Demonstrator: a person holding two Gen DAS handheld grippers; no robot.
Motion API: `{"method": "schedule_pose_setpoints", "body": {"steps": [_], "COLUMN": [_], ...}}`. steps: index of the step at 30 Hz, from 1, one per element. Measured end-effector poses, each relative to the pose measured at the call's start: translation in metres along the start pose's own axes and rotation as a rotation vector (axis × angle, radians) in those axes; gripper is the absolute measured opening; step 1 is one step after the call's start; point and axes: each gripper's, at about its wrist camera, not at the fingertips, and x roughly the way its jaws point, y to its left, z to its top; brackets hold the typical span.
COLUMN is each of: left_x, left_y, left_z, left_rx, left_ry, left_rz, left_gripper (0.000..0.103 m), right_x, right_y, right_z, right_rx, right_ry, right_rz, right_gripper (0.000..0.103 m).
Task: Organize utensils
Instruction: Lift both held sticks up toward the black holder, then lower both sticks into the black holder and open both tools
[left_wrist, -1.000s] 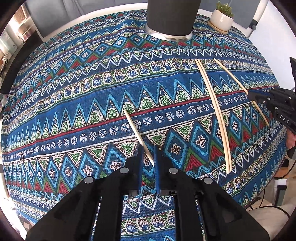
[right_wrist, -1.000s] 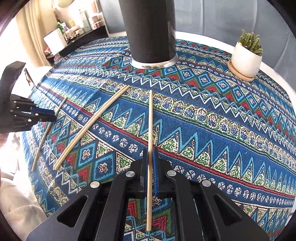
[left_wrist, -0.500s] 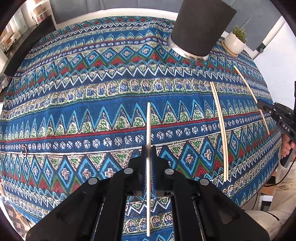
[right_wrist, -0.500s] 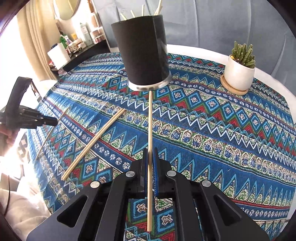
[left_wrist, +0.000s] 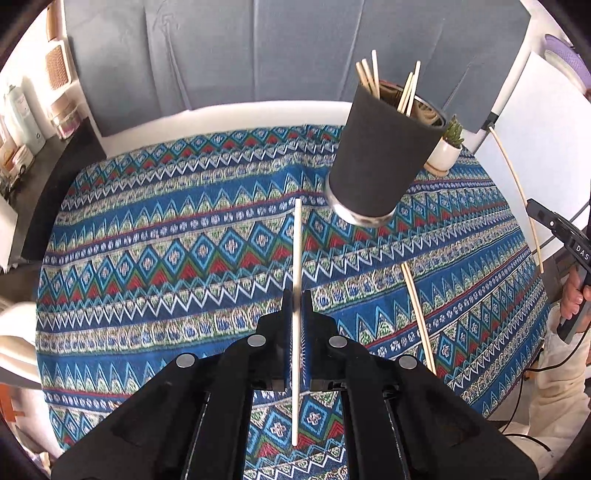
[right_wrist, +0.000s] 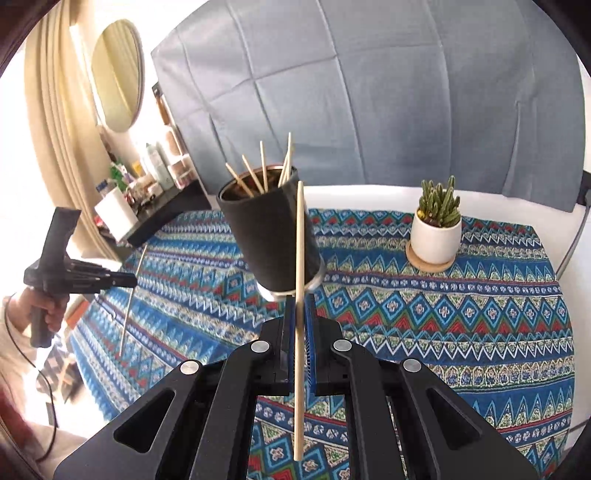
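My left gripper (left_wrist: 296, 295) is shut on a pale chopstick (left_wrist: 297, 240) and holds it above the patterned tablecloth (left_wrist: 166, 258). My right gripper (right_wrist: 300, 302) is shut on a tan chopstick (right_wrist: 300, 236), whose tip rises in front of the black cup (right_wrist: 269, 236). The cup (left_wrist: 376, 158) stands on the cloth with several chopsticks in it. A pair of chopsticks (left_wrist: 417, 314) lies on the cloth to the right. Each view shows the other gripper: the right gripper (left_wrist: 554, 225) and the left gripper (right_wrist: 125, 282), each with its stick.
A white pot with a cactus (right_wrist: 436, 236) stands on a wooden coaster at the back right of the cloth. A grey padded headboard (right_wrist: 369, 92) rises behind. A dark shelf with bottles (right_wrist: 155, 206) is at the left. A person's hand (left_wrist: 574, 299) grips the right handle.
Both grippers have risen from the cloth, each carrying a chopstick. The views have tilted up, so the cup's rim and the sticks inside it now show.
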Motion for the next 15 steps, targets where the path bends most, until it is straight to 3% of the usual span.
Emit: {"method": "schedule_pose_setpoints", "body": {"steps": [11,15], "left_x": [-0.047,-0.067], "left_y": [-0.007,-0.021], "left_z": [0.1,0.131], "left_rx": [0.063,0.108], "left_ry": [-0.319,-0.466], "left_rz": [-0.181,-0.162], "left_gripper": [0.005,0.005], "right_x": [0.029,0.043], "right_y": [0.035,0.046], "right_z": [0.064,0.087], "right_rx": [0.033,0.016], "right_ry": [-0.138,-0.178], "right_rz": [0.005,0.013], "right_gripper": [0.005,0.005]}}
